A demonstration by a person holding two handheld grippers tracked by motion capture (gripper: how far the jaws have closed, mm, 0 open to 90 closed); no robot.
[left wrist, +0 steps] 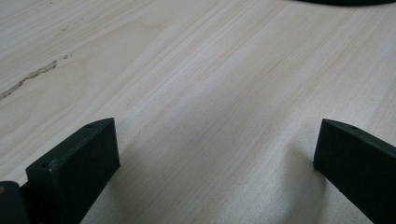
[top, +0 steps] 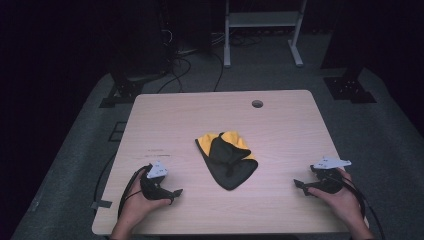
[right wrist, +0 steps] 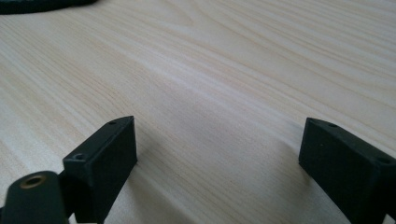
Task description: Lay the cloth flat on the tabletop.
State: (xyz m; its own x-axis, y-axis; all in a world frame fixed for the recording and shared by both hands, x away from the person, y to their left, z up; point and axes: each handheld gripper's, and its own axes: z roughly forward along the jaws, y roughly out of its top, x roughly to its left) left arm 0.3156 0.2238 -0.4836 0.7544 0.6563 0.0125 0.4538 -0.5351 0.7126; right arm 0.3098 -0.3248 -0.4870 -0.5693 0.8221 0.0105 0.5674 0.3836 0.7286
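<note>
A crumpled black and yellow cloth (top: 227,158) lies in the middle of the light wooden table (top: 280,125). My left gripper (top: 176,193) rests low at the near left, pointing right toward the cloth, and is open over bare wood. In the left gripper view (left wrist: 217,144) the jaws stand wide apart with nothing between them, and the cloth's black edge (left wrist: 345,2) peeks in at the top right. My right gripper (top: 299,186) sits at the near right, pointing left, also open. In the right gripper view (right wrist: 219,144) only wood lies between the jaws; the cloth's edge (right wrist: 42,4) shows top left.
A round cable hole (top: 257,104) sits near the table's far edge. Beyond the table are a white frame (top: 262,30), dark stands (top: 350,85) and cables (top: 185,65) on the grey floor. Faint marks (left wrist: 28,79) scar the wood on the left.
</note>
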